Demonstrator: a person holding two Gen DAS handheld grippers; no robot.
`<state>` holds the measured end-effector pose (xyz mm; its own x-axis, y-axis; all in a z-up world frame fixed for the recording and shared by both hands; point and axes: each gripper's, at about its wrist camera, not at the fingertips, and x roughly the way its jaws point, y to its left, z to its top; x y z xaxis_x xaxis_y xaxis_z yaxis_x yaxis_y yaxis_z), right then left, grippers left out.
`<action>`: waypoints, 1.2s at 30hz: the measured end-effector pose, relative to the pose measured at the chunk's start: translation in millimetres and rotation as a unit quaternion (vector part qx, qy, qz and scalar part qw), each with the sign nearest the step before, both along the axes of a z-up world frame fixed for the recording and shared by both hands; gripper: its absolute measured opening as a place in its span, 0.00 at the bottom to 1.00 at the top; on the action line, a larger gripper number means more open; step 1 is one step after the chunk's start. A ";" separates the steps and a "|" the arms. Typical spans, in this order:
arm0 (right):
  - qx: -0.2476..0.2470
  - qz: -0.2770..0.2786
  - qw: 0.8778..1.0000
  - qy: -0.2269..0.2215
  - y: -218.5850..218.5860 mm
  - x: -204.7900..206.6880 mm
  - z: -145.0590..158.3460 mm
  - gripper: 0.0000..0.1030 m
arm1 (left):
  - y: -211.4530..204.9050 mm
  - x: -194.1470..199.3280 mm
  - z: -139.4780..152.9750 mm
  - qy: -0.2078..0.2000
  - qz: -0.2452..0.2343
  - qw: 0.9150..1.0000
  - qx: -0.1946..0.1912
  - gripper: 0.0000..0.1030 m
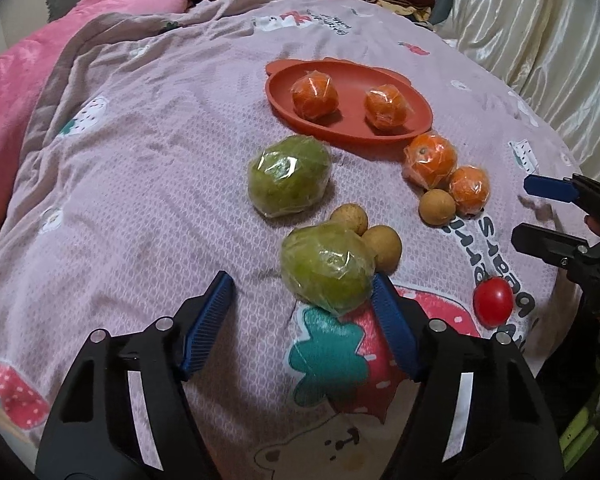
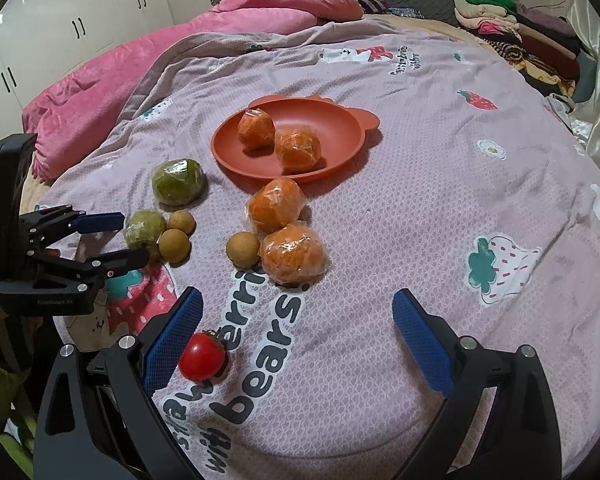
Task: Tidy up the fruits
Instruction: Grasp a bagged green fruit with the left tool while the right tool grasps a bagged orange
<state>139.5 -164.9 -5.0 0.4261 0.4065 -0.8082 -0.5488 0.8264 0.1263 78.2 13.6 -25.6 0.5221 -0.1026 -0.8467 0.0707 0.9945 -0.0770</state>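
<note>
We see the near green fruit point(image 1: 327, 270), plastic-wrapped, lying on the bed point(image 1: 140, 184) close to its near edge, its long axis running roughly across the left gripper point(image 1: 302, 292). That gripper's jaws are spread wide, the right pad touching the fruit, nothing clamped. The right gripper point(image 2: 296, 312) sits low over the bed's near edge, jaws wide and empty, the tomato point(image 2: 202, 356) just beside its left pad.

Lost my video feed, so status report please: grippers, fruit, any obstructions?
Left gripper open, nearest wrapped green fruit at its right finger. Right gripper open, empty, cherry tomato beside it. Two wrapped oranges on the red plate. Nothing blocking.
</note>
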 end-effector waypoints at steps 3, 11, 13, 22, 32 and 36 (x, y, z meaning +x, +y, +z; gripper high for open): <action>-0.001 0.002 1.000 -0.003 1.0 3.7 -0.7 0.92 | 0.8 6.0 -0.8 0.000 -0.008 1.000 -0.010 0.62; -0.015 0.008 1.000 0.001 4.4 19.1 -8.5 0.66 | 3.5 18.0 -3.9 0.003 -0.020 0.999 -0.034 0.59; -0.016 0.011 1.000 0.003 6.1 22.0 -10.5 0.61 | 4.8 19.6 -4.2 0.004 -0.020 0.999 -0.040 0.59; -0.016 0.039 0.999 0.013 21.4 31.6 -18.5 0.44 | 9.0 27.1 -5.4 0.001 -0.023 0.998 -0.059 0.56; -0.006 0.043 0.999 0.024 25.0 40.0 -22.9 0.38 | 7.9 32.2 -6.1 0.000 -0.034 0.997 -0.073 0.44; -0.003 0.040 0.999 0.023 23.5 38.6 -21.1 0.38 | 7.5 30.6 -6.2 0.001 -0.034 0.997 -0.075 0.42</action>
<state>178.1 -141.4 -26.1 0.3549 0.4328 -0.8287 -0.6070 0.7809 0.1479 108.8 21.1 -31.8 0.5077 -0.2635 -0.8203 0.1376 0.9646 -0.2248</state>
